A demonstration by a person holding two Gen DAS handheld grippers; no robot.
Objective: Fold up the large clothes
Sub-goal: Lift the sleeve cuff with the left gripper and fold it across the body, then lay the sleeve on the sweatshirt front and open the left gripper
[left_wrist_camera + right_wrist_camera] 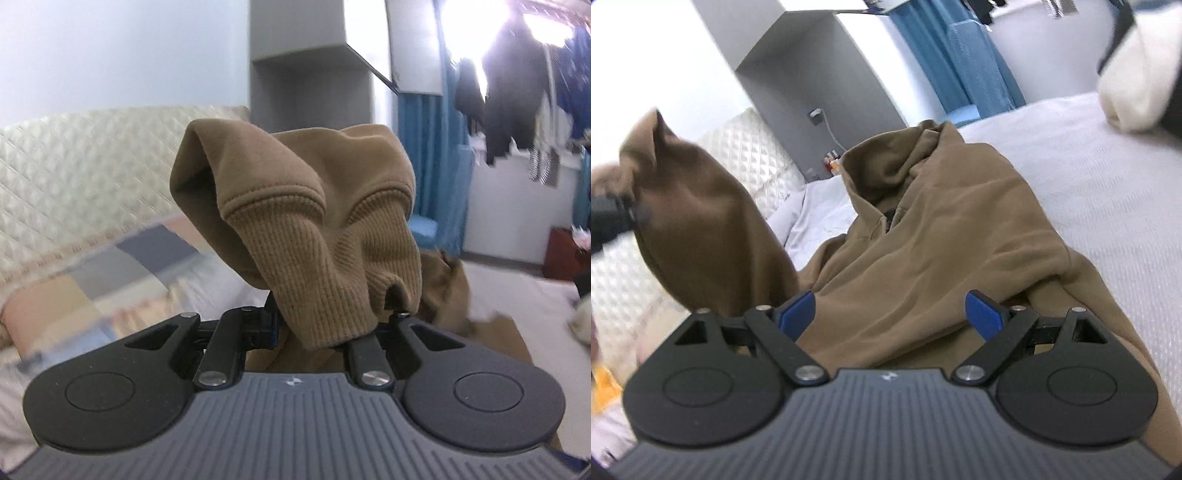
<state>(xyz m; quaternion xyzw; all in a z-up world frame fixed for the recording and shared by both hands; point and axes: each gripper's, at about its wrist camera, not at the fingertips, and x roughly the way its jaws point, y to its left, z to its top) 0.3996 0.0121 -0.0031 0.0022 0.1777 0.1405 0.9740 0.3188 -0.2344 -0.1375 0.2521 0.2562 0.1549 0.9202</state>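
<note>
Left gripper (332,325) clamped on the sweatshirt's ribbed cuff (325,266); right gripper (890,314) spread wide, empty.
The sleeve (701,221) is held lifted, probably for folding across the sweatshirt body (942,229) spread on the bed (1089,177).

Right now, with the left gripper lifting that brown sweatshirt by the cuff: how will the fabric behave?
Likely floppy: the brown sweatshirt lies on the bed in soft folds, and its sleeve hangs slack from the left gripper. Probably thick, fairly heavy knit, given the ribbed cuff. Expect the body to drag rather than lift flat.
</note>
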